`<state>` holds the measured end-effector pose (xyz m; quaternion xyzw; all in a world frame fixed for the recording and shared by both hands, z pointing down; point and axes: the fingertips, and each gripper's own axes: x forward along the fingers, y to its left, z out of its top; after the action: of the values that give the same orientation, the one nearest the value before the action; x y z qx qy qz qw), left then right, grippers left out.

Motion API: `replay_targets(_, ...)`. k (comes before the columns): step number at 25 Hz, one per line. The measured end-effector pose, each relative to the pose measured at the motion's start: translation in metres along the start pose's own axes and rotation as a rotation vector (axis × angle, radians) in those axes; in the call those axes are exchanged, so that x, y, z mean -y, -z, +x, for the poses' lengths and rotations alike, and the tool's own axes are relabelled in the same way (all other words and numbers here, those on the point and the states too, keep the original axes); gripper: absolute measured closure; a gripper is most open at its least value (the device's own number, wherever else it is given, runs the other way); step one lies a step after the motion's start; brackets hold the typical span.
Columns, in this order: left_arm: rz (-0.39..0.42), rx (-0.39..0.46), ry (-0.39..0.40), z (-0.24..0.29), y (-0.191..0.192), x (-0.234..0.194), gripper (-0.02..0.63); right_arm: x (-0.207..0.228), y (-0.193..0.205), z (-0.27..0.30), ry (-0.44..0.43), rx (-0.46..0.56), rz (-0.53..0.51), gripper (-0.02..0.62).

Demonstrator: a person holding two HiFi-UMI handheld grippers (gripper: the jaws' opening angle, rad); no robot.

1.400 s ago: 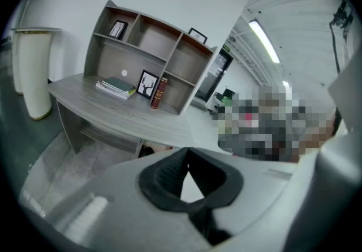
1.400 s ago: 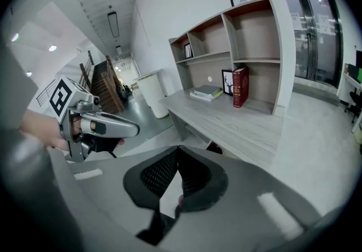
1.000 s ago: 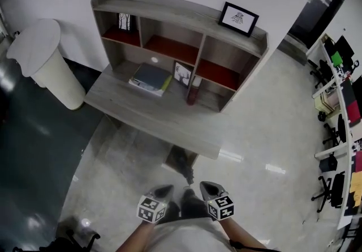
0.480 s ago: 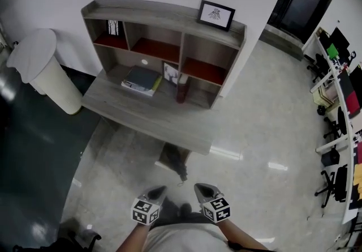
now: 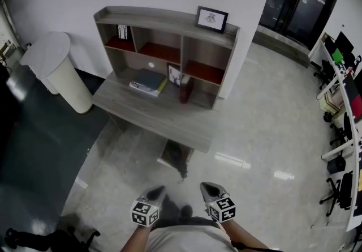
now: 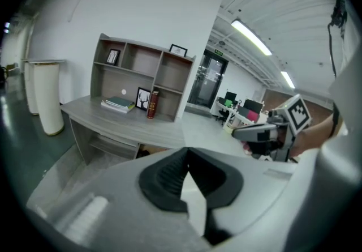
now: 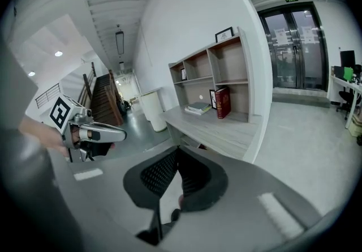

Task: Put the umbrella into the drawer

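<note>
The dark folded umbrella [image 5: 177,159] lies on the floor under the front edge of the grey desk [image 5: 153,115], its handle end poking out toward me. Beneath the desktop a low drawer or shelf front [image 6: 107,142] shows in the left gripper view. My left gripper [image 5: 154,193] [image 6: 186,152] and right gripper [image 5: 208,189] [image 7: 177,150] hang side by side at the bottom of the head view, well short of the umbrella. Both are shut with nothing between the pads. Each gripper view shows the other gripper off to one side.
A shelf unit [image 5: 169,41] stands on the desk with a framed picture [image 5: 212,18] on top, a stack of books [image 5: 148,81] and a red book [image 5: 185,89]. A white round bin [image 5: 56,67] stands at the left. Office chairs [image 5: 339,177] and glass doors [image 5: 300,1] are at the right.
The desk sits farther off and smaller in the head view than a second ago. Both grippers have drawn back from it together, still side by side and shut.
</note>
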<state>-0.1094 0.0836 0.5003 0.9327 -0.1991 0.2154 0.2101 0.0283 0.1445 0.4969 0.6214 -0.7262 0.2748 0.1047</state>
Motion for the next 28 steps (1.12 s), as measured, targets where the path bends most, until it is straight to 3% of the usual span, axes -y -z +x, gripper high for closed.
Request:
replay_targets(4, -0.030, 0.033, -0.023, -0.022, 0.002, 0.011, 0.603, 0.000, -0.003, -0.024, 0.021, 0.063, -0.019, 0.591)
replay_targets(11, 0.000, 0.095, -0.094, -0.049, 0.001, 0.011, 0.603, -0.013, 0.000, -0.037, 0.019, 0.082, -0.035, 0.591)
replay_targets(28, -0.022, 0.133, -0.073, -0.102, -0.004, -0.023, 0.603, -0.059, -0.012, -0.042, 0.089, 0.097, -0.041, 0.591)
